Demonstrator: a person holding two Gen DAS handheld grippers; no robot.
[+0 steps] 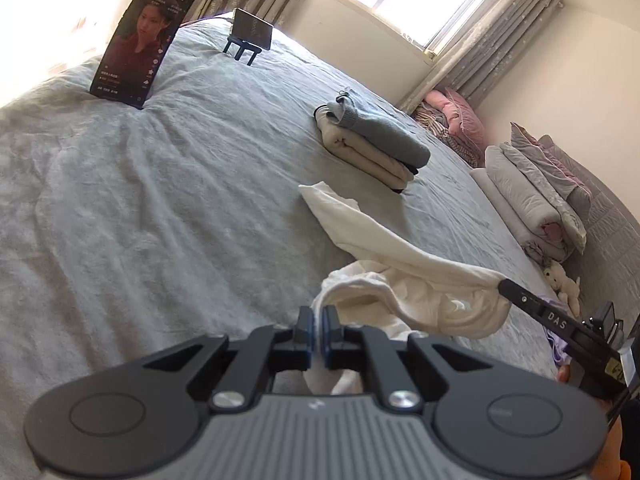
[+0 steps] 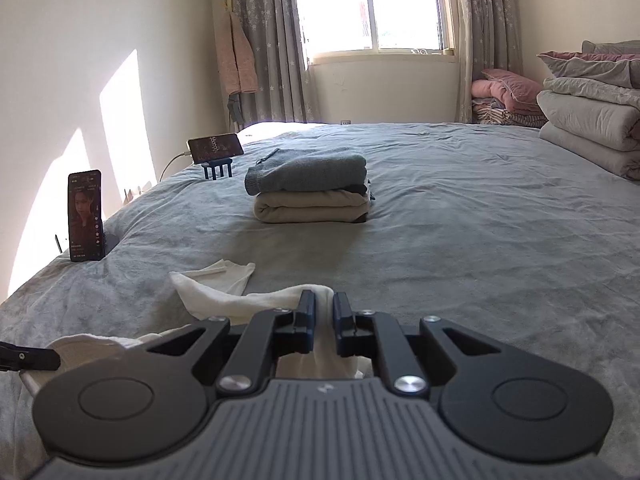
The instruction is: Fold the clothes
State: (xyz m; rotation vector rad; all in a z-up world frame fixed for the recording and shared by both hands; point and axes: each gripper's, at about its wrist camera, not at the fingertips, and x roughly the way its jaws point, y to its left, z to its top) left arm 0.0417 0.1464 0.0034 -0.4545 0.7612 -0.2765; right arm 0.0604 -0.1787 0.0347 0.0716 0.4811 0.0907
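A white garment [image 1: 400, 256] lies crumpled on the grey bedsheet [image 1: 160, 200], one flat end stretching toward the bed's middle. My left gripper [image 1: 319, 312] is shut on a bunched edge of it, with white cloth pinched between the blue pads. The right gripper [image 1: 505, 285] comes in from the right and holds another edge, lifting the cloth into a sagging span. In the right wrist view my right gripper [image 2: 324, 300] is shut on the white garment [image 2: 212, 288], and the left gripper's tip [image 2: 56, 358] shows at the far left. A stack of folded clothes [image 2: 312, 188] sits farther up the bed.
An upright phone [image 2: 85, 216] and a second phone on a blue stand [image 2: 216, 146] stand along the bed's left side. Folded quilts [image 2: 592, 120] and pink bedding [image 2: 508, 92] are piled at the right. A stuffed toy [image 1: 564, 280] lies by the headboard.
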